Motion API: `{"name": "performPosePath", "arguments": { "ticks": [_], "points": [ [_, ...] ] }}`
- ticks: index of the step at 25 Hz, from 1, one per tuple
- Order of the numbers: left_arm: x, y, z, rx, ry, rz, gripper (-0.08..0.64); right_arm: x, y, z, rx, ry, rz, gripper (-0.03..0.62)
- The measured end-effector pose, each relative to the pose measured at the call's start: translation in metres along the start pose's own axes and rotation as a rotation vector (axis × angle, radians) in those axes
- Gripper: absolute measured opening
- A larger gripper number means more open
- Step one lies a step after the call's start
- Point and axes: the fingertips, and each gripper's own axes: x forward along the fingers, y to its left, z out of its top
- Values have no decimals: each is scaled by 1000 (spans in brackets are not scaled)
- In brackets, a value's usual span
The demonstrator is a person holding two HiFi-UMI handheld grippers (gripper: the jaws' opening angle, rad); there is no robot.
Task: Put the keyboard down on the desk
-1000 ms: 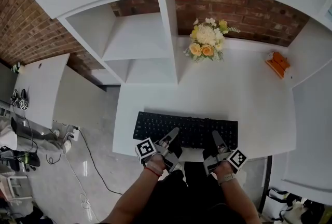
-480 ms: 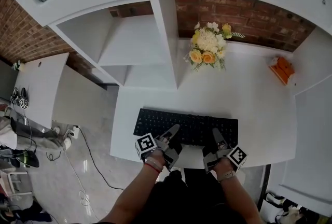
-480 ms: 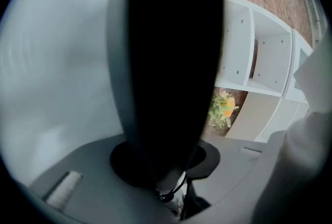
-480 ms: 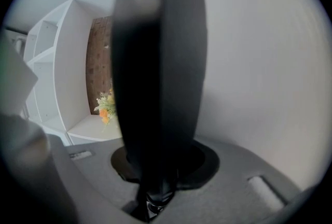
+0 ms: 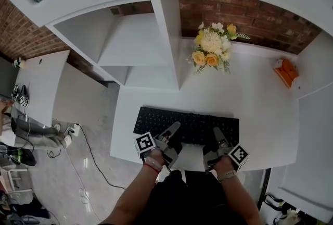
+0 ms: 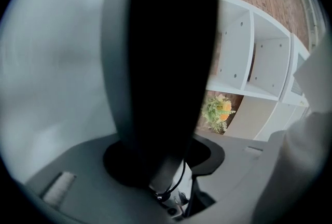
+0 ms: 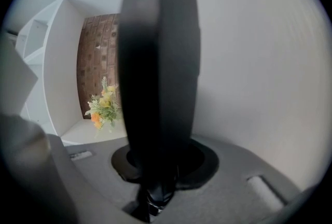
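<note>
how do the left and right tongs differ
The left tongs have just been opening, with the near edge of the keyboard between them; the right tongs are shut on that edge. In the head view, the left tongs slant inward more than the right tongs. Both meet the keyboard's near edge.

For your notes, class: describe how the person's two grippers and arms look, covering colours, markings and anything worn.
The left gripper and right gripper are grey and black; each carries a white cube printed with black square markers. A red band circles the left wrist, a pale band the right. Forearms are unsleeved. The left jaws have just been opening, the black keyboard between them.
</note>
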Motion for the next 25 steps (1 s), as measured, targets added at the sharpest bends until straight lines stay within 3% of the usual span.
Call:
{"name": "performPosePath", "arguments": {
  "ticks": [12,18,21,25],
  "points": [
    [-10,-11,-11,27,54,-63,200,2,1,2,10,-20,-29,74],
    [-23,-14,-30,105,143,-61,225,3,-1,4,10,-30,-30,74],
    [-33,-11,-48,232,262,-25,227,3,1,3,14,-28,-27,74],
    [-44,3,-74,599,480,117,206,4,2,2,15,-20,-19,74]
  ]
}}
